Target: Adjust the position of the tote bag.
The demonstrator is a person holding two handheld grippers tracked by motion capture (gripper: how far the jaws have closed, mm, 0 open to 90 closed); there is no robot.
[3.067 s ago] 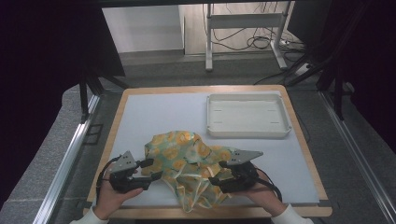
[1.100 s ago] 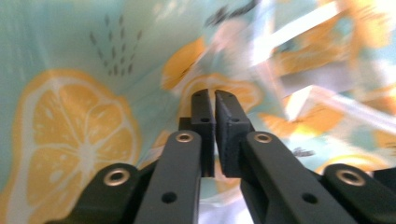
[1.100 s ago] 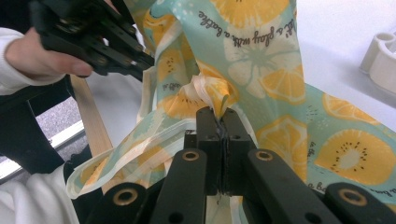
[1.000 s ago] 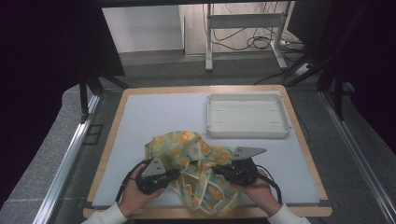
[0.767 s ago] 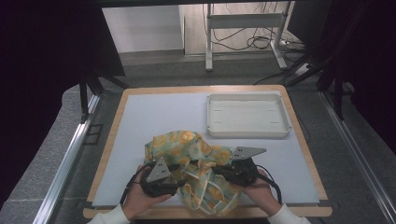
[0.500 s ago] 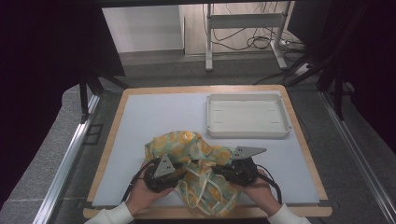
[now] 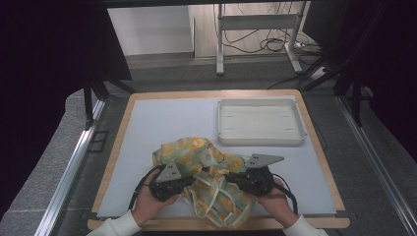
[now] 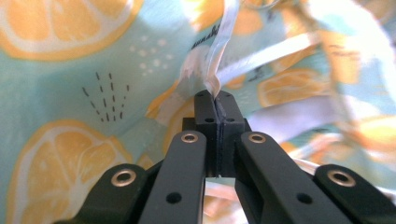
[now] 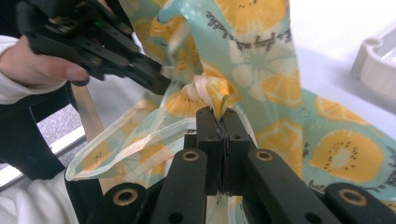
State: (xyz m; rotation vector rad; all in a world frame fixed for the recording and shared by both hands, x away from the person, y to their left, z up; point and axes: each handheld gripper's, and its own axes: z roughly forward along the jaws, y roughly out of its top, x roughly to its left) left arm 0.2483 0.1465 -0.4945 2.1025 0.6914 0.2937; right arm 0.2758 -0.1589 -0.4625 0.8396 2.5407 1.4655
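Bright, even table light; dark surroundings, blurred close-ups.

**Three cameras, one crumpled cloth**

A fixed camera high over the person's side of the table [image 7: 147, 128] looks forward and down, taking in the whole board, the white tray [image 7: 261, 123] at its far right and the floor beyond. The left gripper [image 8: 215, 100] carries a camera that looks along its black jaws, pressed close against the lemon-print cloth [image 8: 60, 93]. The camera on the right gripper [image 9: 218, 116] looks along its own jaws across the table, just as near. All three views share the cloth.
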